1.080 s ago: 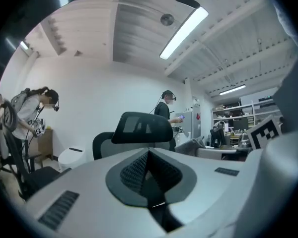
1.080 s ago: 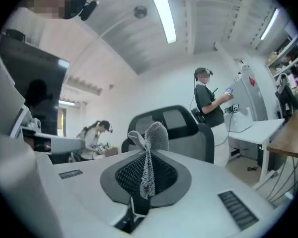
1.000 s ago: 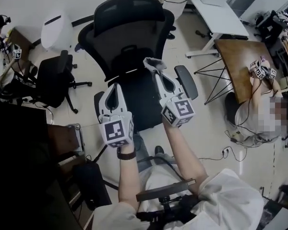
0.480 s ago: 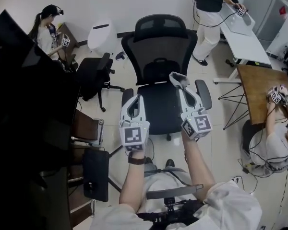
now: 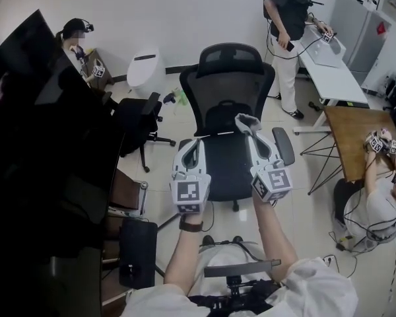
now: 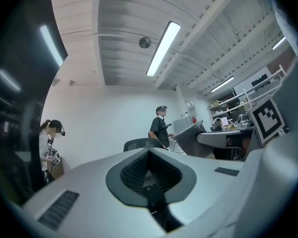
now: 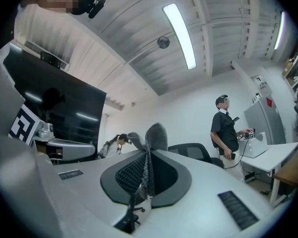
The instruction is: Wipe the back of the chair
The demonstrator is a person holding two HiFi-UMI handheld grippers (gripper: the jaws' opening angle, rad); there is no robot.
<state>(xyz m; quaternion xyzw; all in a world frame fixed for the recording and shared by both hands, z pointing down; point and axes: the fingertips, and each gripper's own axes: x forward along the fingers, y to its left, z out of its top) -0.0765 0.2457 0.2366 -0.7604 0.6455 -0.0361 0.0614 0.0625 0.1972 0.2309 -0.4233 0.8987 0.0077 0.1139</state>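
Chair back (image 5: 228,84): black mesh, straight ahead of me, beyond both grippers. I expect the mesh to give and the chair to roll or swivel, so light strokes, steadying at an armrest (image 5: 283,145). Right gripper (image 5: 251,131) is clamped on a soft grey cloth (image 5: 245,119); left gripper (image 5: 190,145) is closed on nothing.

The cloth (image 7: 156,132) nipped in the right gripper (image 7: 147,168) is grey, coarse-knit, rough and matt. The gripper shell is smooth matt pale plastic, and the left gripper (image 6: 148,168) is the same. The pads (image 7: 127,177) are ribbed black, rubbery-looking. The chair (image 5: 228,84) back is black matt mesh. The floor (image 5: 297,177) is pale with a faint sheen, and the table (image 5: 350,134) top is brown wood.
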